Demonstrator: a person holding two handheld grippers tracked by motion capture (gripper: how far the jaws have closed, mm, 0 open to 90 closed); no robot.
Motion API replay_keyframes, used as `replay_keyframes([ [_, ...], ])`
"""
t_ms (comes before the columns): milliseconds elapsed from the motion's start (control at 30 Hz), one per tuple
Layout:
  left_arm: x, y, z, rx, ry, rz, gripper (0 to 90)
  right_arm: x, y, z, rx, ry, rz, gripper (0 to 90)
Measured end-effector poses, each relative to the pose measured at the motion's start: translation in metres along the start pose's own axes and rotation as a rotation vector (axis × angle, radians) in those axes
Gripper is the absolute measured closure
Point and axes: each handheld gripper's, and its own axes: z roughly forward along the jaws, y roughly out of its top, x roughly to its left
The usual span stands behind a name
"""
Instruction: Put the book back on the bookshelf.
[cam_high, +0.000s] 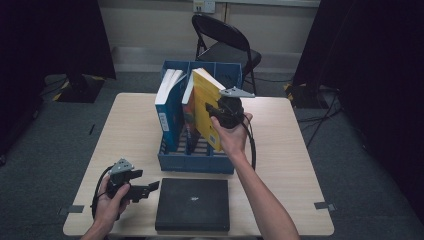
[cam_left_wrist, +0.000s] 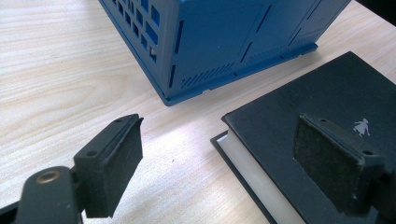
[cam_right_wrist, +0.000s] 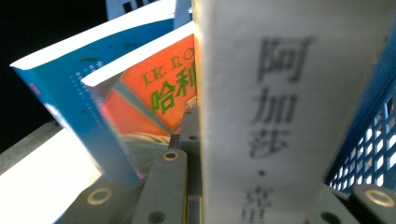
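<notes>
— What's your right gripper (cam_high: 216, 114) doing?
— I clamp it on the yellow book (cam_high: 207, 100), tilted upright in the blue rack (cam_high: 195, 162) beside the orange book (cam_right_wrist: 159, 93).
— And the left gripper (cam_high: 150, 189)?
— Its jaws gape over the surface (cam_high: 130, 125), just beside the black book (cam_high: 192, 204).

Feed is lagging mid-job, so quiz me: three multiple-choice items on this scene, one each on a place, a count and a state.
1. Where does the flat black hardcover book lie?
A. On the table before the blue plastic slotted rack
B. Inside the rack
C. On the chair

2. How many books stand in the rack?
A. One
B. Three
C. Five

3. The right gripper is:
A. Open over the table
B. Shut on the yellow paperback book
C. Shut on the black book

Answers: 1 A, it lies flat by the rack's near wall. 2 B, blue, orange and yellow ones. 3 B, its jaws clamp the spine.
</notes>
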Motion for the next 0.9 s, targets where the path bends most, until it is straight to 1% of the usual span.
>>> replay_keyframes([
  [133,0.000,0.000,0.000,-0.001,-0.001,0.001,15.8,0.003,0.001,0.004,0.002,-0.010,-0.004,75.8],
  [300,-0.001,0.000,0.000,-0.005,0.004,0.001,15.8,0.002,0.003,0.009,0.004,-0.030,0.008,75.8],
  [433,0.000,0.000,0.001,0.003,-0.001,0.005,15.8,0.002,0.003,0.013,0.003,-0.039,0.007,75.8],
  [567,0.000,0.000,0.001,0.003,0.001,0.009,15.8,-0.001,0.004,0.019,-0.004,-0.049,0.025,75.8],
  [667,-0.001,0.000,0.000,0.006,-0.003,0.011,15.8,-0.004,0.004,0.023,-0.001,-0.057,0.055,75.8],
  [800,-0.001,0.000,0.001,0.003,0.000,0.009,15.9,-0.001,0.006,0.027,-0.001,-0.072,0.045,75.8],
  [900,-0.001,0.000,0.001,0.003,-0.004,0.009,15.9,0.000,0.006,0.031,0.000,-0.076,0.048,75.8],
])
